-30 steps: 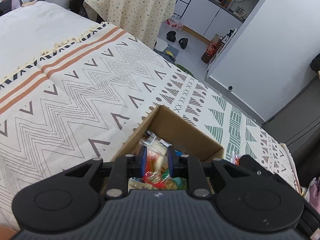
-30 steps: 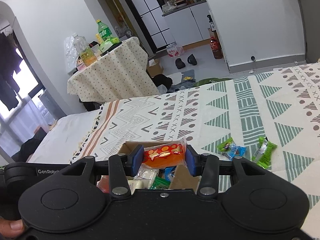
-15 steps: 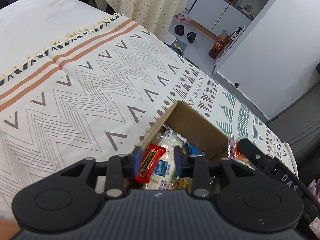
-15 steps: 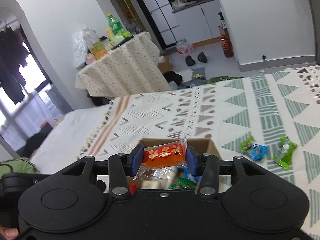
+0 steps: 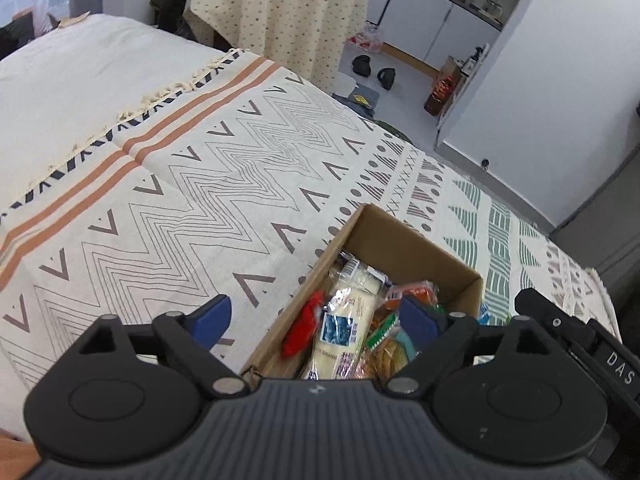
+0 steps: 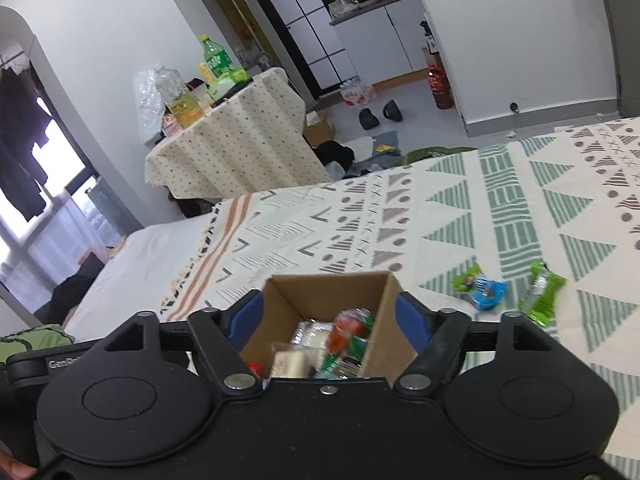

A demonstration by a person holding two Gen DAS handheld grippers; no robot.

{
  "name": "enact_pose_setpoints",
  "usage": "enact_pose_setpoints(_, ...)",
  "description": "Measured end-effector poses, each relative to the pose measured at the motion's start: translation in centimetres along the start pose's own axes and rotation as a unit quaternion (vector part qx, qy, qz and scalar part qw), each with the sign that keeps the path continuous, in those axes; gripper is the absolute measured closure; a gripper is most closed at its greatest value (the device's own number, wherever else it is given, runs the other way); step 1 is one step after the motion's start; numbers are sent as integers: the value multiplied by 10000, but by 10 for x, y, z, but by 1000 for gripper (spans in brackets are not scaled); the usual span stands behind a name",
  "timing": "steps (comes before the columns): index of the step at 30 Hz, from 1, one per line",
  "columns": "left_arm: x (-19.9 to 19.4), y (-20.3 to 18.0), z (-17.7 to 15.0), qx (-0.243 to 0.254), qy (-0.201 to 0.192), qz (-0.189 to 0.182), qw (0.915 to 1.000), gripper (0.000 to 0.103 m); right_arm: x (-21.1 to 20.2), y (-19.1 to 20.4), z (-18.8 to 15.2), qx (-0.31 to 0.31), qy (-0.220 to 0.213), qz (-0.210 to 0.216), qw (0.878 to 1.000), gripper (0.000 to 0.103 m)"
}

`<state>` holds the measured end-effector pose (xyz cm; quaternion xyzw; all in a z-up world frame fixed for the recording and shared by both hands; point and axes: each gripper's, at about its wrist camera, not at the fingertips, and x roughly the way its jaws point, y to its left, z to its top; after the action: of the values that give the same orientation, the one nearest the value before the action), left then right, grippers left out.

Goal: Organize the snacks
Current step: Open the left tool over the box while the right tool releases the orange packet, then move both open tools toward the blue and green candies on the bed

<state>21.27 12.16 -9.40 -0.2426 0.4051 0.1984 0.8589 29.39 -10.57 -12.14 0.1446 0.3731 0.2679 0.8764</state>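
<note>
Grippers, left (image 5: 316,320) and right (image 6: 328,316), both spread empty over brown cardboard box (image 6: 384,300) of snacks; right should swing rightward to green wrapped snacks (image 6: 542,294) on patterned blanket (image 6: 520,208).

Soft daylight from a glaring window (image 6: 52,168) fills the room; fisheye edges bend, and snack packets (image 6: 536,296) smear with motion blur.

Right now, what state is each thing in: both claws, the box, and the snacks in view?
Left claw: open, empty, over the box.
Right claw: open, empty, over the box.
Box: open-topped, upright on the blanket, partly filled with snacks.
Red packet: in the box, by its near wall.
Green packet: loose on the blanket.
Blue-green packet: loose on the blanket.
</note>
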Motion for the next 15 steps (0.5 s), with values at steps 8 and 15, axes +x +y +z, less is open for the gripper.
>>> enact_pose_setpoints(8,-7,-17,-4,219,25,-112,9997,3,-16,-15,7,10,237,-255,9994,24)
enact_pose_setpoints(15,-9,-41,-8,408,27,-315,9987,3,-40,-47,16,268,252,-492,9981,23)
